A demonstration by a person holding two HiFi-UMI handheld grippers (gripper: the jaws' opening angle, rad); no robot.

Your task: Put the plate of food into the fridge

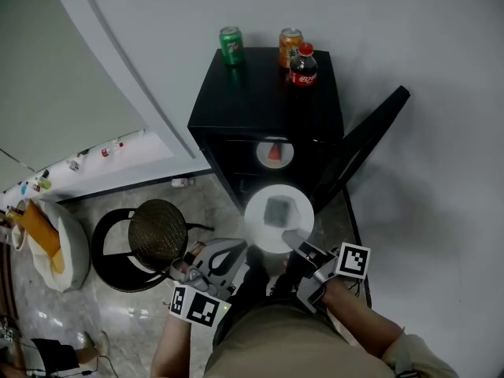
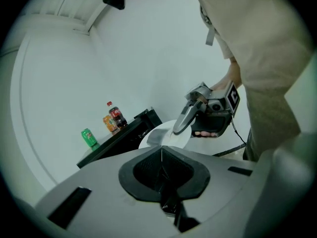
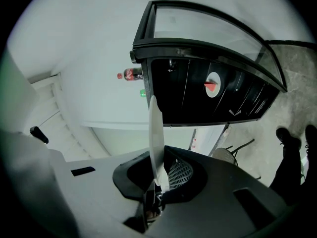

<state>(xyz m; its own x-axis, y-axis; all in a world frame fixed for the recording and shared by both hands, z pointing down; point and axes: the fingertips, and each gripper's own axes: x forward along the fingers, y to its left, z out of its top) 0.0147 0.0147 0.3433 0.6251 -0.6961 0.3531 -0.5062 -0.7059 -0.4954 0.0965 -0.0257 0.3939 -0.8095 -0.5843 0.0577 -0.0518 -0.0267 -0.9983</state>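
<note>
white plate (image 1: pixel 258 228) pinched edge-on in right tongs (image 1: pixel 296 239); left tongs (image 1: pixel 235 252) closed, empty; food (image 1: pixel 278 211) blurry.

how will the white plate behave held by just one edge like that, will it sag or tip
Probably stiff: the plate runs straight, edge-on, from the right gripper without sagging. Gripped at the rim only, it may pivot down if jolted. The grey food lies loose on a shallow surface, so it could slide when tilted.
</note>
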